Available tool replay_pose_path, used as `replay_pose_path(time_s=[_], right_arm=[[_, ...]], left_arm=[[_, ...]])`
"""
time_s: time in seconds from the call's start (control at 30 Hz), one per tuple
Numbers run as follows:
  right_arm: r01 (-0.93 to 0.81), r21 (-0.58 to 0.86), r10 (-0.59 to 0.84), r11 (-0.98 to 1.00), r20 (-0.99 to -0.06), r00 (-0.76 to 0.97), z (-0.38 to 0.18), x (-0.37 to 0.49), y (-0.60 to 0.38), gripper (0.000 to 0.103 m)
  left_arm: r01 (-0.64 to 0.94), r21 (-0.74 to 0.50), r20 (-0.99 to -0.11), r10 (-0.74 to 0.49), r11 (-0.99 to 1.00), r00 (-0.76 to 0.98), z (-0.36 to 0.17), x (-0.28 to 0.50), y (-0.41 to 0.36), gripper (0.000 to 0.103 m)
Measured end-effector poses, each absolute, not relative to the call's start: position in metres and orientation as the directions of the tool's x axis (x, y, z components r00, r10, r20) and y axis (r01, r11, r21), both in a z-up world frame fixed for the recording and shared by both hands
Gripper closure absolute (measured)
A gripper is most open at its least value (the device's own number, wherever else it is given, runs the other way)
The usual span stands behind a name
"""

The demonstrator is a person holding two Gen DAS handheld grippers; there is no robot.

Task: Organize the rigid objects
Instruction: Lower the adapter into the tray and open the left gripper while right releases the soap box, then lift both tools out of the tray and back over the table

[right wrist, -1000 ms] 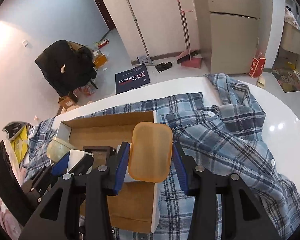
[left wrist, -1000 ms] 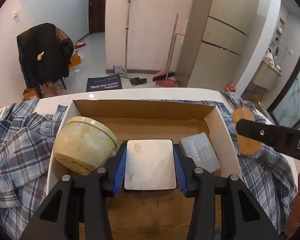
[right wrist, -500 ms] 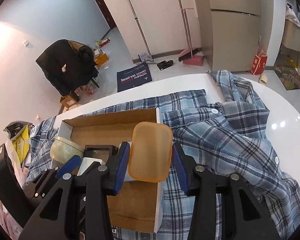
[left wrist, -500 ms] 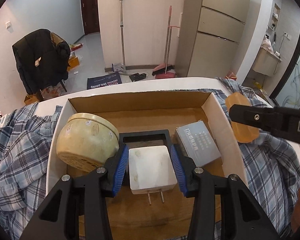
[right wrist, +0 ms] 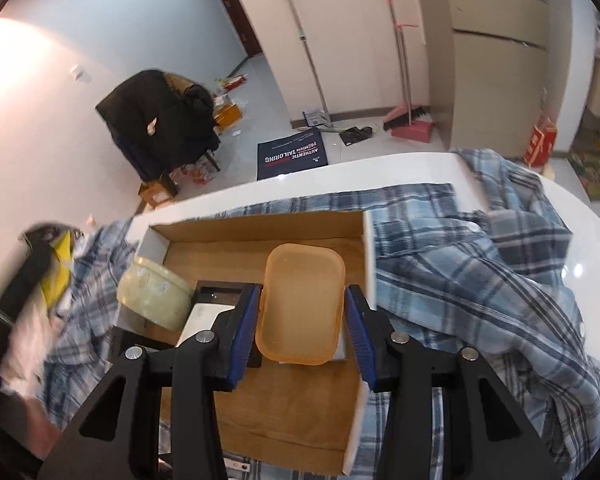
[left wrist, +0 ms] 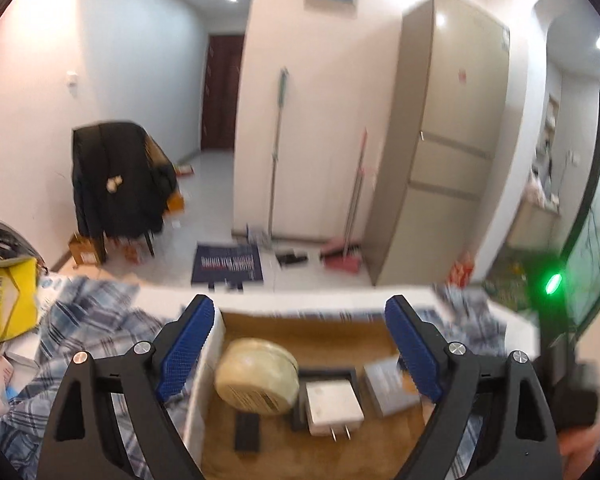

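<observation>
Left wrist view: the left gripper (left wrist: 300, 344) is standing released, jaws spread wide with nothing between the pads; they have just been opening, and the white plug adapter (left wrist: 334, 404) they were carrying is now lying free on the floor of the cardboard box (left wrist: 300, 328). From this gripper the adapter is lying at about 6 o'clock, low in the frame, its two prongs pointing toward 6 o'clock, back at the camera. Its short long axis is running roughly 12 to 6. The pale round bowl (left wrist: 256, 376) is sitting just beside it at 9 o'clock, tipped on its side; a small black block (left wrist: 248, 432) is lying at 7 o'clock; a grey flat box (left wrist: 392, 388) is lying at 3 o'clock.

Right wrist view: the right gripper (right wrist: 300, 320) is clenching the orange lid (right wrist: 300, 304) by its two long edges. The lid's long axis is running 12 to 6, along the fingers, flat face toward the camera. It is hanging above the right half of the box interior, near the right-hand wall at 3 o'clock.

Judgement: the next placement is turning on the right hand, the only one loaded and already over the box. Bare floor is showing at 12 o'clock beyond the lid and at 6 o'clock beneath the gripper; the lid appears to fit there lengthwise, parallel to the right wall.
</observation>
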State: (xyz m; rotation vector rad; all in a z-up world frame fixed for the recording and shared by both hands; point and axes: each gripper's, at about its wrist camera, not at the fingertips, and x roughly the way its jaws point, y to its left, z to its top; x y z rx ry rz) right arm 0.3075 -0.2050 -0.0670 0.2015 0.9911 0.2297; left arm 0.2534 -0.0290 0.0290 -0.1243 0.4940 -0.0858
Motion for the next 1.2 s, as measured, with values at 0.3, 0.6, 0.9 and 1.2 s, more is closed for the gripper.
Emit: replay_pose_path(time_s=[0.3, 0.6, 0.9, 1.2], right_arm=[[-0.094, 0.226, 0.239, 0.970, -0.790, 0.564, -0.080, 0.311, -0.204, 0.058], [-0.044, 0.143, 0.130, 0.989, -0.675, 0.727, -0.011, 0.274, -0.209, 0.035], [-0.117, 0.118, 0.162, 0.986, -0.534, 0.830, 0.081, 0.175, -0.223, 0.018], [-0.177, 0.112, 0.207, 0.978, -0.381, 0.901, 0.119, 0.074, -0.229, 0.003]], left_arm=[[0.039, -0.207, -0.408, -0.122, 0.978, 0.905, 0.041, 0.248, -0.012, 0.014], [0.094, -0.269, -0.345, -0.187, 0.959, 0.920, 0.073, 0.221, -0.014, 0.013], [0.161, -0.272, -0.264, -0.235, 0.949, 0.935, 0.136, 0.145, -0.003, 0.013], [0.183, -0.217, -0.183, -0.225, 0.959, 0.957, 0.172, 0.048, 0.019, 0.000]])
